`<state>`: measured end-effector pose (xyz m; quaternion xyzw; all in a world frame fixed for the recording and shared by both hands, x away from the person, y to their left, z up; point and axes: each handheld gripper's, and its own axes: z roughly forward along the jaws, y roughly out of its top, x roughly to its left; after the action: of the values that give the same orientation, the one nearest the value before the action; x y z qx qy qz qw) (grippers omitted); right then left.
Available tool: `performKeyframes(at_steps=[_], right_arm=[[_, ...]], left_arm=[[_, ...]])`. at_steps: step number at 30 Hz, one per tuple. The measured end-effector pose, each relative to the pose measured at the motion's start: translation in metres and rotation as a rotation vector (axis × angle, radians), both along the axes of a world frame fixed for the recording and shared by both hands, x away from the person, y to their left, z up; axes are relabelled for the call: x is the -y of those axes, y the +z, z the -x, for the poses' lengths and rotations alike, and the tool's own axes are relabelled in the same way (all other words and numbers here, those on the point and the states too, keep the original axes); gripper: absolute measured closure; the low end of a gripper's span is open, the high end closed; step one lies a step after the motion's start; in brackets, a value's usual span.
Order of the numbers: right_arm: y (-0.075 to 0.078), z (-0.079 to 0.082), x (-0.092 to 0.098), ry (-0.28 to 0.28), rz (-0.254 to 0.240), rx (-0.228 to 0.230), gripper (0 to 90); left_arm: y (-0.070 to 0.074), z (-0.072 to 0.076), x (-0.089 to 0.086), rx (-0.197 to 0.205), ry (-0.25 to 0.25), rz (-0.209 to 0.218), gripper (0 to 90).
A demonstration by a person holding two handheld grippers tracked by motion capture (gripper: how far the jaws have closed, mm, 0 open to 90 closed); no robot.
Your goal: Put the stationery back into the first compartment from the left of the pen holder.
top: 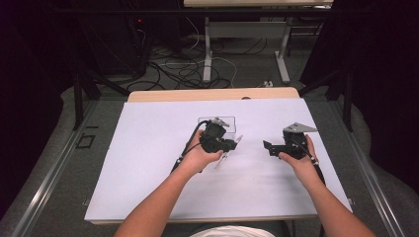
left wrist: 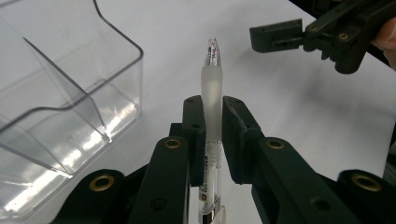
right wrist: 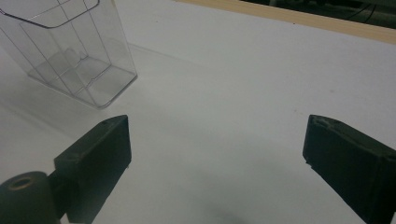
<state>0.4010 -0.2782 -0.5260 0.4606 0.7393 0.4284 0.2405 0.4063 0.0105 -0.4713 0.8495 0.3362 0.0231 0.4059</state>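
One clear plastic pen (left wrist: 212,107) sat clamped between the jaws of the left hand-held gripper (left wrist: 212,140), gripped on its frosted sleeve with the transparent tip pointing toward twelve o'clock in the left gripper view. In the high view the left hand-held gripper (top: 232,144) sat near the centre of the white worktop (top: 148,163), the pen (top: 225,157) slanting out below it toward seven o'clock.

The pen looked light, stiff and smooth, so it could probably slip or swivel in the pads; the frosted sleeve seemed the surest place to hold, as it looked less glossy than the printed barrel behind.

One clear divided organiser box (left wrist: 60,107) stood at ten o'clock from the pen, just beside the left gripper. It looked rigid but light, likely to slide if bumped.

The right hand-held gripper (right wrist: 215,154) was spread wide with nothing between its jaws, at three o'clock from the left one on the worktop, well apart.

Counted: one pen, one box, two grippers.
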Motion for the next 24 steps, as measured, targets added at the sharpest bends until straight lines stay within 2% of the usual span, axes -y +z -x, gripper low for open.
performKeyframes(at_steps=[4, 5, 9, 17, 21, 24], right_arm=[[0.000, 0.000, 0.000, 0.000, 0.000, 0.000, 7.9], [0.000, 0.000, 0.000, 0.001, 0.000, 0.000, 7.9], [0.000, 0.000, -0.001, 0.001, 0.000, 0.000, 7.9], [0.000, 0.000, -0.001, 0.000, -0.001, 0.001, 7.9], [0.000, 0.000, -0.001, 0.000, -0.001, 0.001, 7.9], [0.000, 0.000, 0.000, 0.003, 0.000, 0.002, 7.9]], left_arm=[[0.006, -0.001, -0.004, 0.011, 0.014, 0.014, 80.5], [0.007, -0.001, -0.004, 0.012, 0.034, 0.038, 80.5], [0.012, -0.004, -0.009, 0.033, 0.059, 0.068, 80.4], [0.029, -0.013, -0.021, 0.147, 0.108, 0.123, 80.4], [0.036, -0.017, -0.029, 0.186, 0.134, 0.168, 80.5], [0.041, -0.018, -0.034, 0.206, 0.149, 0.183, 80.5]])
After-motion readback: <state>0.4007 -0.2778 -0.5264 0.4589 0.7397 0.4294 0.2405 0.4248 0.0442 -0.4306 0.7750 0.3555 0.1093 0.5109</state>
